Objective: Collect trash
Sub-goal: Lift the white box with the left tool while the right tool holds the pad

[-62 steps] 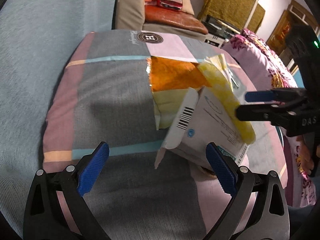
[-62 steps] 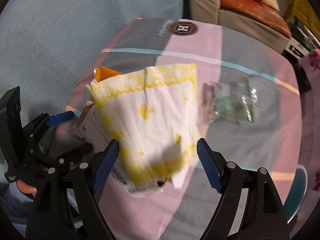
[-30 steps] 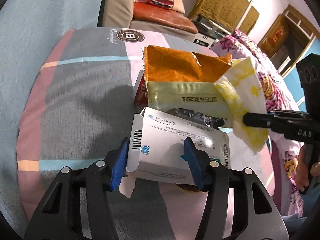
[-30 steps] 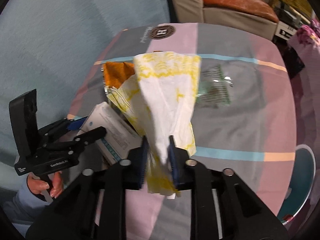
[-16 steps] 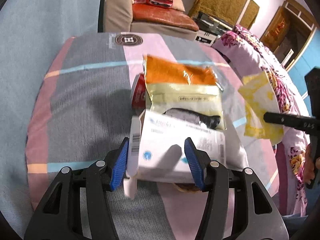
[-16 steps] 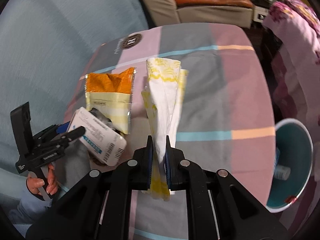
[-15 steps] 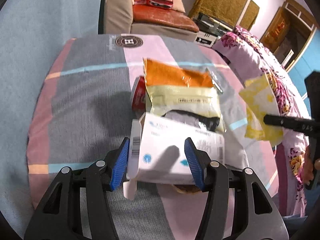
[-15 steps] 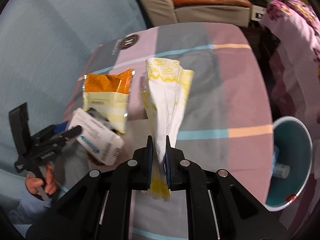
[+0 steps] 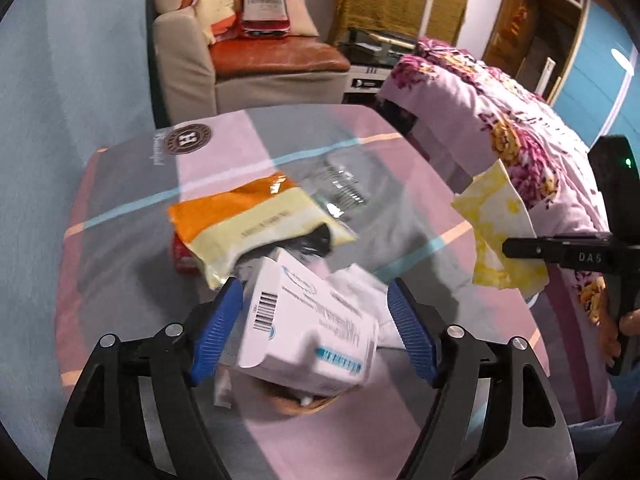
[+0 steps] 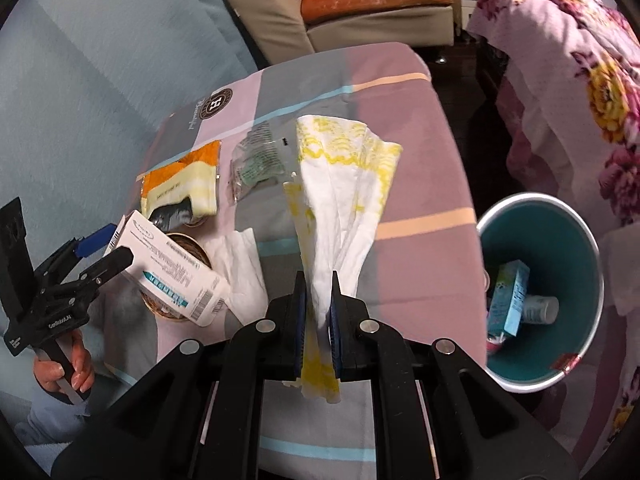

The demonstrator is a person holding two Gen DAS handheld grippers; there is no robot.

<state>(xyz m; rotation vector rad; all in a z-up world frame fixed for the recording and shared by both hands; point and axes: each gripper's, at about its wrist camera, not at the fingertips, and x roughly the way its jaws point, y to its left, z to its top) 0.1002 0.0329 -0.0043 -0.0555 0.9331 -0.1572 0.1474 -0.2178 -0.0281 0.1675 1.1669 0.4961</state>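
**Left wrist and right wrist: two pieces in hand, bin partly filled**

Left wrist view showed the left gripper (image 9: 312, 328) with its jaws spread wide around a white carton (image 9: 308, 324); the carton looked blurred and loose between the pads, so whether it was truly gripped could not be told. Beyond it on the worktop (image 9: 120, 184) lay an orange-and-yellow packet (image 9: 248, 216) and a clear wrapper (image 9: 336, 188).

Right wrist view showed the right gripper (image 10: 318, 320) with jaws pinched tight on a yellow-printed napkin (image 10: 344, 184), held up over the worktop edge. Just to its right stood a teal bin (image 10: 560, 240) already holding a small box and a bottle. A white tissue (image 10: 240, 264) and a round basket (image 10: 180, 248) remained on the worktop, so I judged the collecting partway through, with several pieces left.
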